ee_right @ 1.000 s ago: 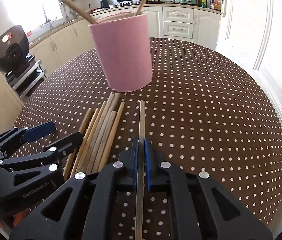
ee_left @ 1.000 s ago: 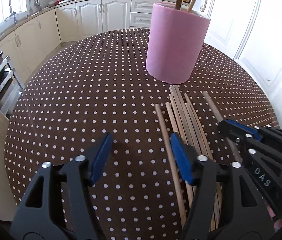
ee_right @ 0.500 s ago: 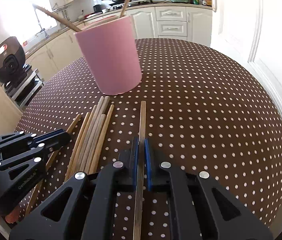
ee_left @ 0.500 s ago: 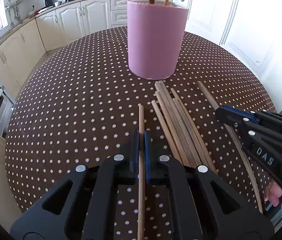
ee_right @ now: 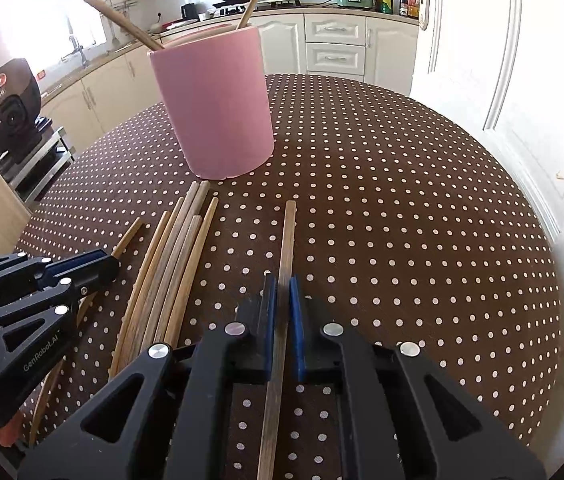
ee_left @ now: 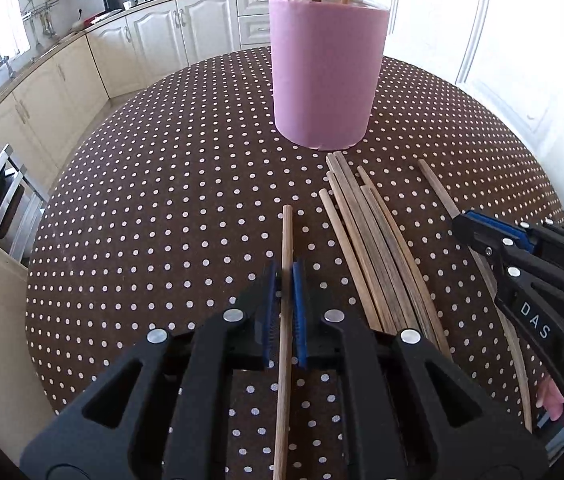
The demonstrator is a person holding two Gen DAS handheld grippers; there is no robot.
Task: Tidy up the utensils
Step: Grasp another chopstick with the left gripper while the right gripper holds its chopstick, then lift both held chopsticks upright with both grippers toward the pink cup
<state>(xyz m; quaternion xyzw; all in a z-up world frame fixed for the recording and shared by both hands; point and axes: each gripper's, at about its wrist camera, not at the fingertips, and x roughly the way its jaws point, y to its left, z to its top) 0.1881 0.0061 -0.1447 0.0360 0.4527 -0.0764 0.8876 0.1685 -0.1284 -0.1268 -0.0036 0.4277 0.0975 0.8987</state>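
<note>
Currently, one chopstick (ee_left: 286, 264) is clenched in the left gripper (ee_left: 286, 280), another chopstick (ee_right: 285, 264) in the right gripper (ee_right: 281, 292). The pink holder (ee_left: 323, 76) stands at 12 o'clock; lifting and tipping upright are judged next.

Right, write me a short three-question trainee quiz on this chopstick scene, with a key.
1. True or false: the left gripper is shut on a chopstick.
2. Where do the loose chopsticks lie? A) inside the pink holder B) on the dotted tablecloth in front of the holder C) on the floor
3. Fill in: the right gripper holds ___ chopstick(s).

Key: 1 true; 2 B; 3 one.
</note>
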